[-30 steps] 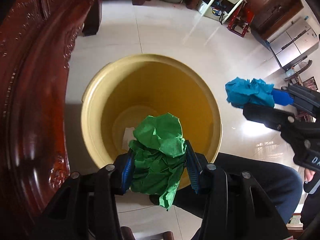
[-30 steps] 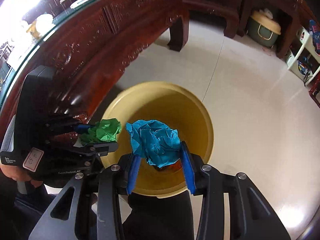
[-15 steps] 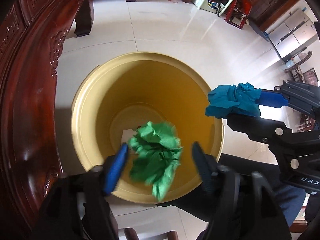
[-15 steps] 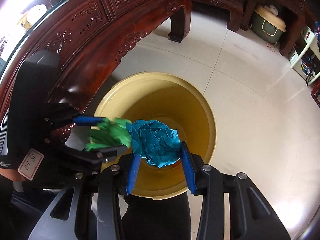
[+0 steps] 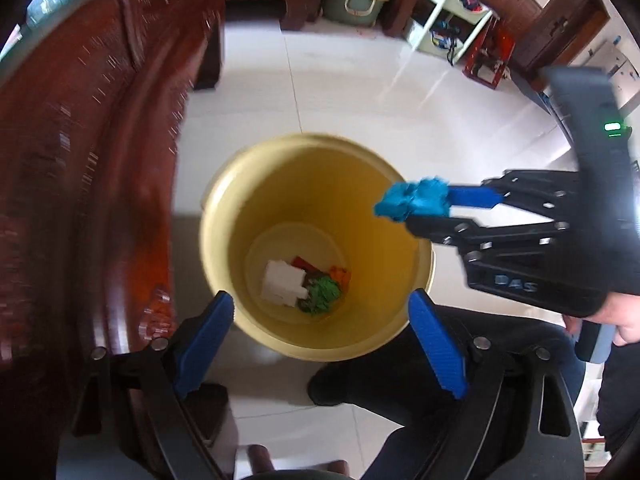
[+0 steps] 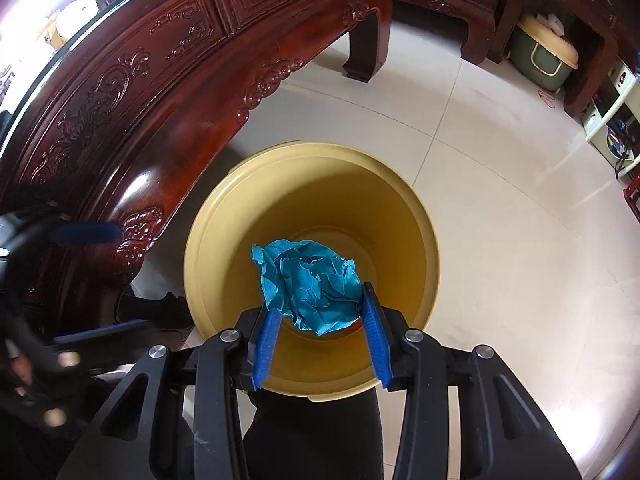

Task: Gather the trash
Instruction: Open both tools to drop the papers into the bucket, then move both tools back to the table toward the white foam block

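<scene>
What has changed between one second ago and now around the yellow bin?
The left gripper has just been opening and released the crumpled green paper, which fell to the bottom of the yellow plastic bin. The right gripper stays shut on the crumpled blue paper over the bin.

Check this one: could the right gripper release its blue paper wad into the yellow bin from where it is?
Probably yes. The right gripper holds the blue paper wad directly above the yellow bin, whose mouth is unobstructed. The left gripper, jaws just opened and empty, is off to the side.
</scene>
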Tool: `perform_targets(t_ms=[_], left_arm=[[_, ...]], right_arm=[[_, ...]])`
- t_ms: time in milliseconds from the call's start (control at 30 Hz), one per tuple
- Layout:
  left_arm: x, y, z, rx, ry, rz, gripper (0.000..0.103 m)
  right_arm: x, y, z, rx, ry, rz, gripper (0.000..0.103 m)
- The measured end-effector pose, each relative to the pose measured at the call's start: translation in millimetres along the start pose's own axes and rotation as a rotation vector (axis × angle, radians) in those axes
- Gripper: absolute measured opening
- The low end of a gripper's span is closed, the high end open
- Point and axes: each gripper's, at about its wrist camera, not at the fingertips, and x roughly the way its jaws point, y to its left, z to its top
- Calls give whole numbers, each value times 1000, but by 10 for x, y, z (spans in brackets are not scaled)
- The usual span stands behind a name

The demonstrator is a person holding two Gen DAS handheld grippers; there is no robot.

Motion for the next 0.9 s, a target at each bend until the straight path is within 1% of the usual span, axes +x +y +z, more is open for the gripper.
perform_targets(t_ms=[67, 100, 133, 167, 433, 533, 900], left_arm=[[-75, 20, 3, -2, -13, 18, 90], [-95, 36, 11, -5, -16, 22, 90], [-109, 58, 8, -15, -19, 26, 90], [-119, 77, 2, -23, -19, 26, 90], [-178, 192, -7, -43, -10, 57, 90], [-189, 238, -24, -56, -13, 54, 90], [-287, 227, -72, -40, -38, 53, 90]], right_arm=[[13, 40, 37, -10, 3, -4, 42], [14, 55, 53, -13, 2, -9, 47], [18, 73, 76, -16, 5, -20, 59], [21, 98, 90, -20, 6, -30, 61], [-29, 235, 139, -47, -1, -48, 61], [-55, 260, 135, -48, -2, -50, 60], [-192, 343, 134, -57, -20, -70, 60]])
